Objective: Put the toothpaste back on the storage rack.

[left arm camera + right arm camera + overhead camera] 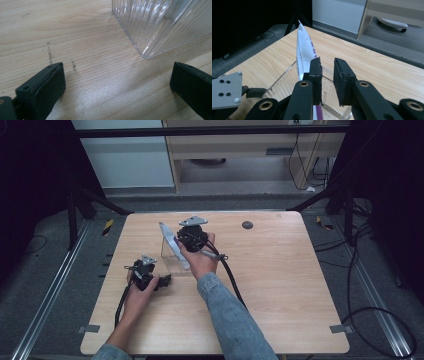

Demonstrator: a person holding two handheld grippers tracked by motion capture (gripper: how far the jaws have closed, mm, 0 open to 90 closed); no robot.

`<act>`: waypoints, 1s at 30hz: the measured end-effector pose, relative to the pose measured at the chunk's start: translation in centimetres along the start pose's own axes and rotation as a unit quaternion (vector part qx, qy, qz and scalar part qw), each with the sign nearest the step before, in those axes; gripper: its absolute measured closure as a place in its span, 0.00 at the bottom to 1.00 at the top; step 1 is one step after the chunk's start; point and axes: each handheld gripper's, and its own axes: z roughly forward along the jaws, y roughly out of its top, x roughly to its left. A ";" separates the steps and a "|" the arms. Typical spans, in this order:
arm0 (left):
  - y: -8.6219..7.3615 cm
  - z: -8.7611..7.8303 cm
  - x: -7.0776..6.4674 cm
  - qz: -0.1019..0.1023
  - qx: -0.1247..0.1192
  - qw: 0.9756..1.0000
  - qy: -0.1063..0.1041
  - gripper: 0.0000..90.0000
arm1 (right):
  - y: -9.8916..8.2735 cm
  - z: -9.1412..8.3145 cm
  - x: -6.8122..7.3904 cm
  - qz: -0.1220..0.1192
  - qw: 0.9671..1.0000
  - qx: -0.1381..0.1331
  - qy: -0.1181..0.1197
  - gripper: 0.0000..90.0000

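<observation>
Left hand-held gripper (pixel 117 82) sits wide open, empty, by the clear ribbed plastic box (pixel 160 25); right hand-held gripper (pixel 327 75), slightly parted, hovers beside the white sachet (pixel 304 52), gripping nothing.

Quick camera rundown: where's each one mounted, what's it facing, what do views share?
High view: above the person's side, looking forward and down at the wooden table; both forearms, left tongs, right tongs.
Left gripper view: on the left tongs, low over the tabletop, wide apart, facing the clear ribbed container.
Right gripper view: on the right tongs, above the container, beside a white sachet.
Shared: container, tabletop.
</observation>
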 end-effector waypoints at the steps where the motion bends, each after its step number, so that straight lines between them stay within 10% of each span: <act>1: 0.0 0.0 0.0 0.000 0.000 1.000 0.000 0.00 | 0.0 0.0 0.0 0.000 1.000 0.000 0.000 0.85; 30: 0.0 0.0 0.0 -0.001 0.000 1.000 0.000 0.00 | -0.2 -4.2 -4.0 -0.013 1.000 0.025 0.002 0.82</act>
